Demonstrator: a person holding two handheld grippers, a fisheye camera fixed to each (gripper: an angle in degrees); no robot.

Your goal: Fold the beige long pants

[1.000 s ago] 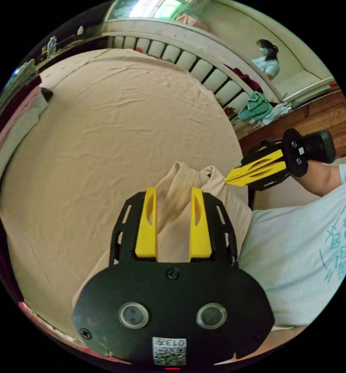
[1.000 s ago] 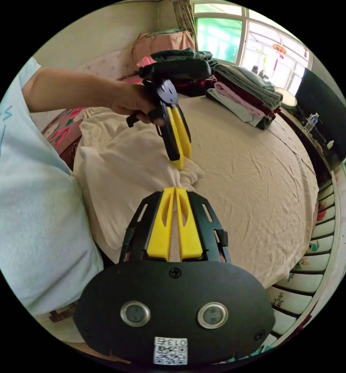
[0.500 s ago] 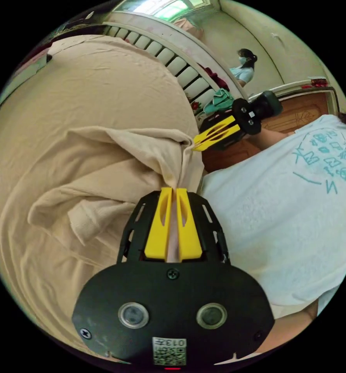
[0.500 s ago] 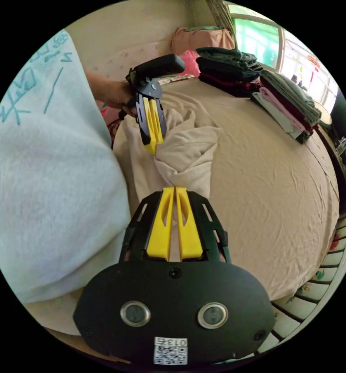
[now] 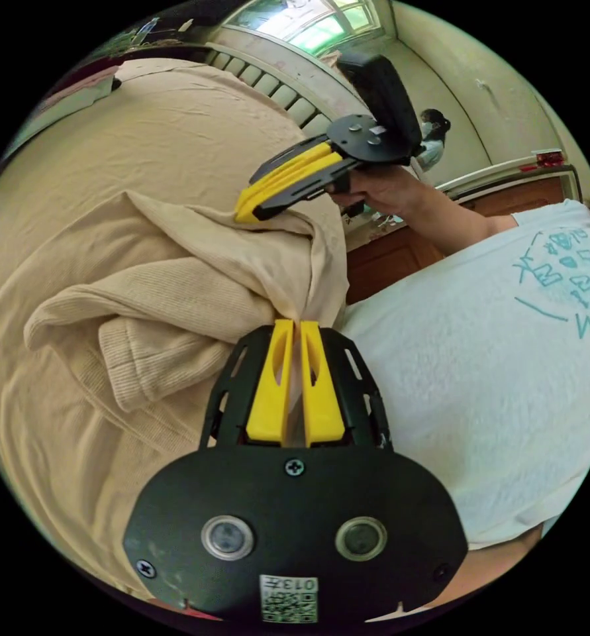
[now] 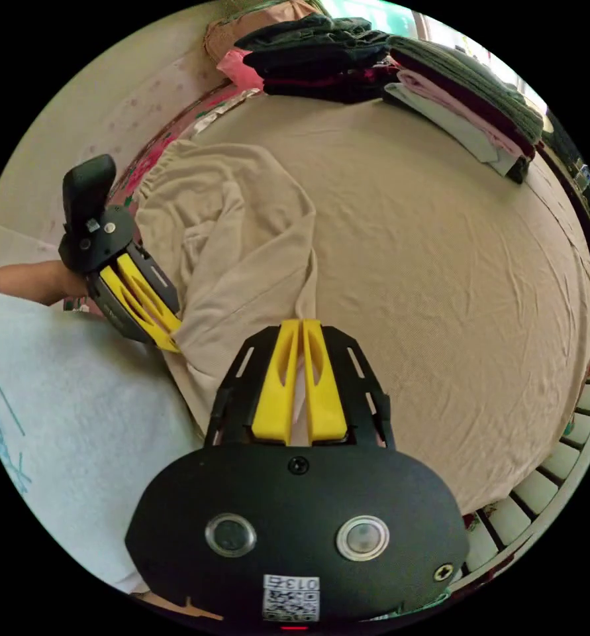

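Between both hand-held grippers' (image 5: 293, 322) (image 6: 301, 322) jaws: beige pants (image 6: 242, 265).

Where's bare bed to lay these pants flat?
Bare sheet lies between the beige pants, the folded clothes stack and the bed's padded edge. It is crowded by the person's shirt, where both claws grip the pants.

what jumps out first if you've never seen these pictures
The beige pants lie bunched at the near edge of the bed, pinched at two spots: the left tongs and right tongs are each shut on the cloth. Close beside them is the person's pale printed shirt, and folded clothes are stacked at the bed's far side.
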